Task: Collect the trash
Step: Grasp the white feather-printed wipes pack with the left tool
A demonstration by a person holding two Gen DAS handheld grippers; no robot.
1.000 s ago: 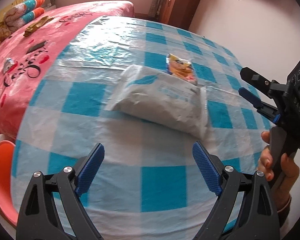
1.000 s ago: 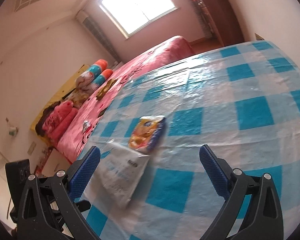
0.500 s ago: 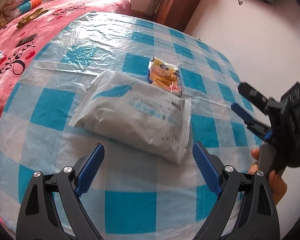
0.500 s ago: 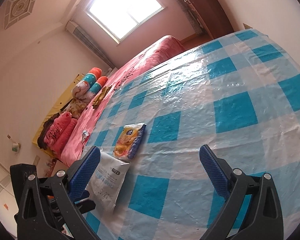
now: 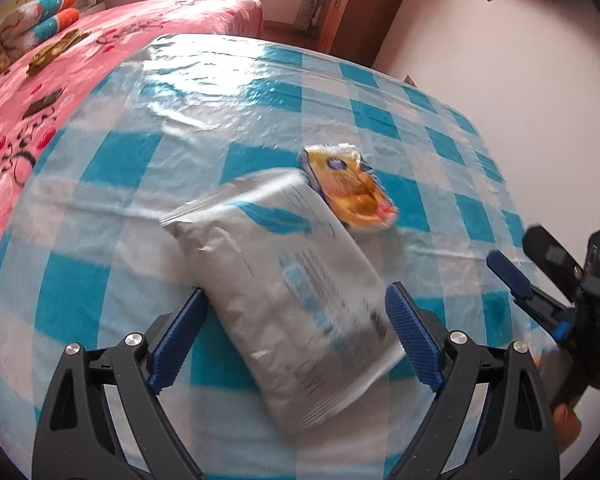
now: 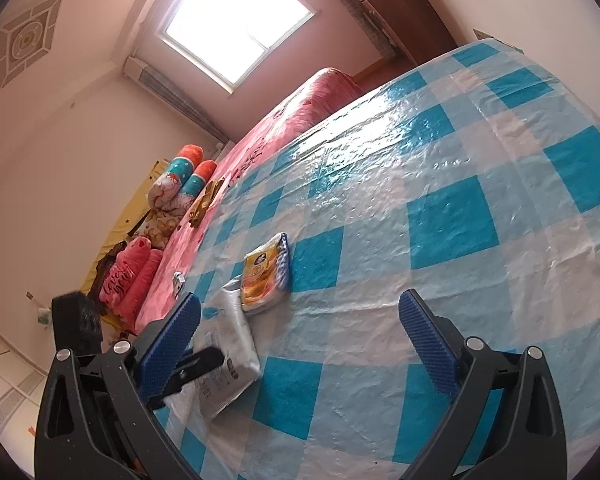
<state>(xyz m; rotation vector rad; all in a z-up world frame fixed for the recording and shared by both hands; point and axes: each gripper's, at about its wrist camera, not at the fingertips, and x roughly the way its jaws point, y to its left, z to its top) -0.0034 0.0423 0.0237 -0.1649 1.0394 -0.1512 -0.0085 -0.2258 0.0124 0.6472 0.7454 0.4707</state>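
The left hand-held gripper (image 5: 296, 332) stands wide open astride the near end of the white packet (image 5: 288, 280), pads not pressing it. Just beyond, touching the packet's far end, lies the yellow snack wrapper (image 5: 352, 188), both on the checked surface (image 5: 132, 160). The right hand-held gripper (image 6: 300, 344) is open and empty over bare cloth. Nothing looks collected yet; both pieces remain to lift. Only the right wrist view shows the window (image 6: 236, 20); only the left shows the packet framed between pads
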